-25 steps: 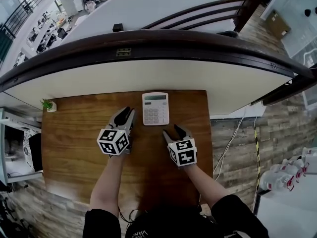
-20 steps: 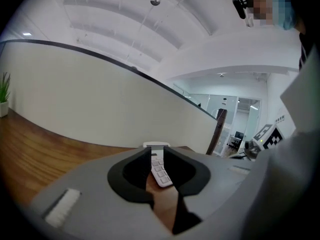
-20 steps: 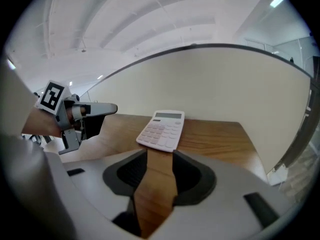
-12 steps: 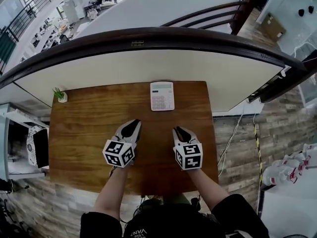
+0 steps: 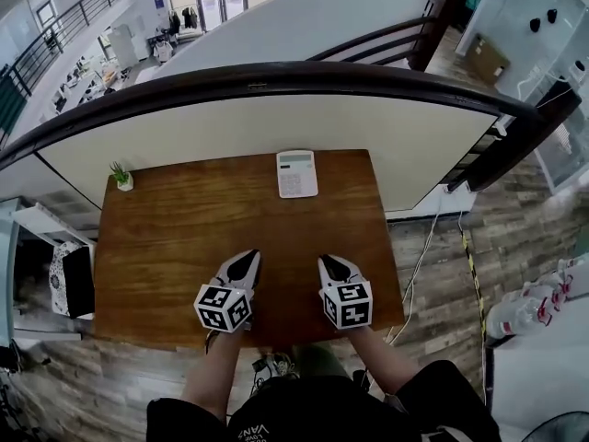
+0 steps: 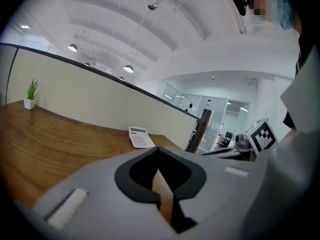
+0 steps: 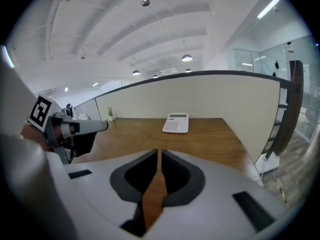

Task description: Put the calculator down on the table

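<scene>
The small white plastic calculator (image 5: 296, 173) is lying flat near the far edge of the brown wooden table (image 5: 175, 228), so the job's prob. done. It's looking light, stiff, a bit slippy; best grabbing it by its long sides. The left gripper (image 5: 247, 258) is sitting pinched narrow w/ nothing in it. The right gripper (image 5: 329, 263) is closing on nothing. Vs. before, both are backing away from it.

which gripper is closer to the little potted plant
Left. The left gripper is over the near edge of the table, diagonally across from the potted plant in the far left corner. The right gripper, jaws closing on nothing, sits beside it, farther right.
</scene>
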A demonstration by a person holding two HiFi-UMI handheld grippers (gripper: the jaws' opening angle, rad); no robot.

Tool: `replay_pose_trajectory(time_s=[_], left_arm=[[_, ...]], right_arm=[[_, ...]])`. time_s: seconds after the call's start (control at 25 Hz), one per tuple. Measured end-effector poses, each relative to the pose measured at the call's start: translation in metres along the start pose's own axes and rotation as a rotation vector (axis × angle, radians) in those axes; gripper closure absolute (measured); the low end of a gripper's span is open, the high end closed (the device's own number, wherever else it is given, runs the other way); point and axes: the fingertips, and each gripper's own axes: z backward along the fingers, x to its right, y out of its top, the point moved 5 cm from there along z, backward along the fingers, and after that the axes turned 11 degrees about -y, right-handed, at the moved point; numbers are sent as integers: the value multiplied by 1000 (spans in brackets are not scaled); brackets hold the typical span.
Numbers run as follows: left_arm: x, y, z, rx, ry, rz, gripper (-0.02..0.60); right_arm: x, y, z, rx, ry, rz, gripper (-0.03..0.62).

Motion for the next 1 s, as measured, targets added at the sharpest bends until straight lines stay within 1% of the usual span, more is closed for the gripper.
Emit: replay_pose_trajectory(time_s=[0.36,0.52,0.8,1.0], left_arm=[[46,-24,45,-12,-24,-9,571],[63,-37,63,-41,-34,11,572],[86,-50,89,-37,-37,24,571],[97,-62,105,-40,-41,40,571]], right_arm=[[-24,-30,53,0,12,-7,569],[-30,-40,74,7,18,-16,572],[-38,-54,106,11,23,-48,576],[-47,-66,121,5,38,-45,577]])
